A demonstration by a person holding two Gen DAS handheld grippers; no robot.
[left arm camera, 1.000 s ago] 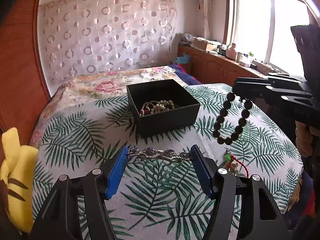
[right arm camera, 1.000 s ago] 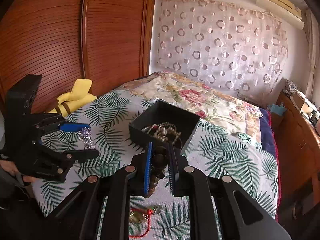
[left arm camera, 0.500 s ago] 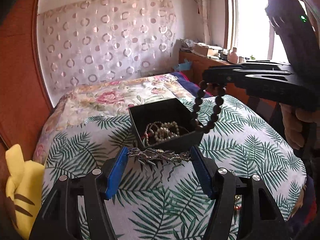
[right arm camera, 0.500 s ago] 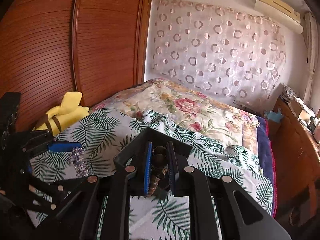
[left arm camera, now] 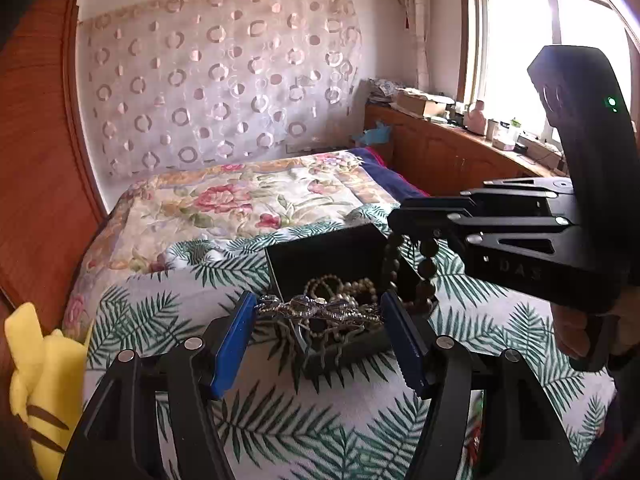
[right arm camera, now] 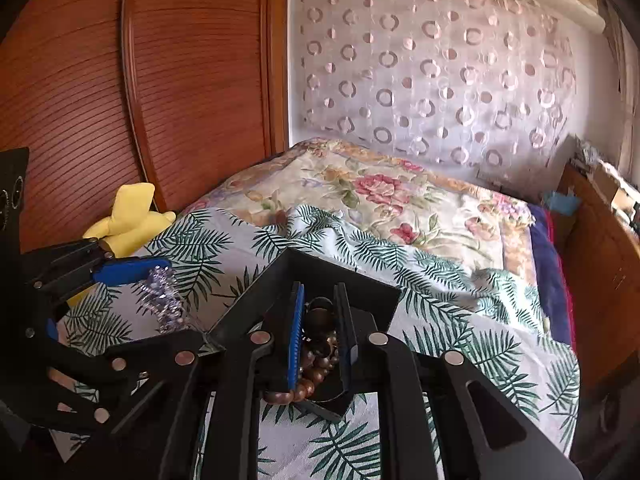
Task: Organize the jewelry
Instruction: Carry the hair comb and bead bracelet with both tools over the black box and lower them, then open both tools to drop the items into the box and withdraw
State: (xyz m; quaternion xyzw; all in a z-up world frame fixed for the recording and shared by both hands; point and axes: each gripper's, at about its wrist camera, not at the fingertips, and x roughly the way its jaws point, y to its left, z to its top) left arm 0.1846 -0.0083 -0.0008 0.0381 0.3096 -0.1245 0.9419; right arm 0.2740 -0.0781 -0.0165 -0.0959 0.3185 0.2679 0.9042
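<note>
Box (left arm camera: 340, 256) on the bed (left arm camera: 280, 432) already holds beads (left arm camera: 340, 286). Left gripper (left arm camera: 320, 316), half open, clamps a comb (left arm camera: 320, 312); right gripper (right arm camera: 318, 320), nearly closed, grips a bracelet (right arm camera: 316, 360). Both items remain to be dropped in.

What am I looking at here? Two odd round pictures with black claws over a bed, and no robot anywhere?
There is no robot: a person holds a two-fingered tool in each hand, each with a wide-angle camera looking along its fingers. One picture comes from the left gripper, clamped on a silver hair comb. The other comes from the right gripper, pinching a dark bead bracelet. Both hang at a black box of pearl strands on the leaf-print bedspread.
</note>
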